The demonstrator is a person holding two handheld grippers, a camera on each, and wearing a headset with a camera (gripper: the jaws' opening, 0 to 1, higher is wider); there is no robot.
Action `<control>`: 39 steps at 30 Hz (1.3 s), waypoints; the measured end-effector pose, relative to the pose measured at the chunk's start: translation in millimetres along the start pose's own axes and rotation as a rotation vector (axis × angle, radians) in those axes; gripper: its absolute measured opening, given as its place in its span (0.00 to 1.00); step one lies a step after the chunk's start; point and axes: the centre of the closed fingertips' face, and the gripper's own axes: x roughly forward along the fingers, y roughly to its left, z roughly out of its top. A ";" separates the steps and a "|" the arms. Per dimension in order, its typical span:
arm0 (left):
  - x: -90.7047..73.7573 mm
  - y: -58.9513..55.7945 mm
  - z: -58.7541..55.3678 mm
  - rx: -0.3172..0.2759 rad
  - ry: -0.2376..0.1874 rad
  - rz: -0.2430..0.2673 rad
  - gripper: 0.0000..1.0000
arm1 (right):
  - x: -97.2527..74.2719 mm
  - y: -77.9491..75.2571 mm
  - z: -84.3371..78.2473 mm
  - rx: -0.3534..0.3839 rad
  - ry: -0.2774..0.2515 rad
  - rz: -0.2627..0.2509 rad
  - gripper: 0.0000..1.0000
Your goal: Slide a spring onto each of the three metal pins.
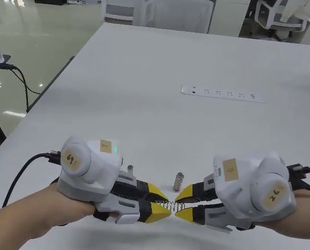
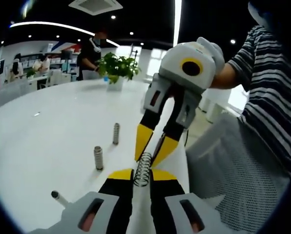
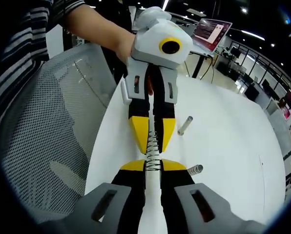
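Left tongs (image 1: 163, 202): nearest you, low over the near edge of the surface (image 1: 144, 94), closed on one end of the spring (image 1: 168, 204).
Right tongs (image 1: 180, 203): tip to tip with the left pair, closed on the spring's other end.
Hidden: you cannot tell whether anything runs inside the held spring, because the coils and the yellow tips cover its core. You also cannot tell whether it touches the surface or hangs just above it.
Cut off: in the left gripper view the grey body of your own tongs covers the foot of the bare pin (image 2: 57, 197).
Hard to make out: the bare pin looks tilted in both gripper views. That may be the lens, so you cannot say whether it leans.
Spring, look: thin bright wire with open coils. It is short and lies level between the two pairs of yellow tips.
Bare pin, look: smooth grey shaft with a darker rounded top. In the head view it stands just behind your left tongs.
Coiled pin (image 2: 98, 157): upright on the surface, wrapped in coils along its length, and near the tips.
Second coiled pin (image 2: 115, 133): upright and coiled the same way, a little beyond the first.
Strip (image 1: 220, 94): a white socket bar lying flat, well apart from the pins on the far side of the surface.
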 end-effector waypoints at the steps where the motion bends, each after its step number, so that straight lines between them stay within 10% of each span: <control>1: 0.0 -0.2 -0.1 0.010 -0.001 -0.001 0.04 | 0.0 0.3 0.0 0.000 0.000 0.001 0.07; 39: 8.5 -16.8 -8.1 0.064 0.029 -0.127 0.03 | 0.0 16.5 -15.4 -0.029 0.056 0.009 0.07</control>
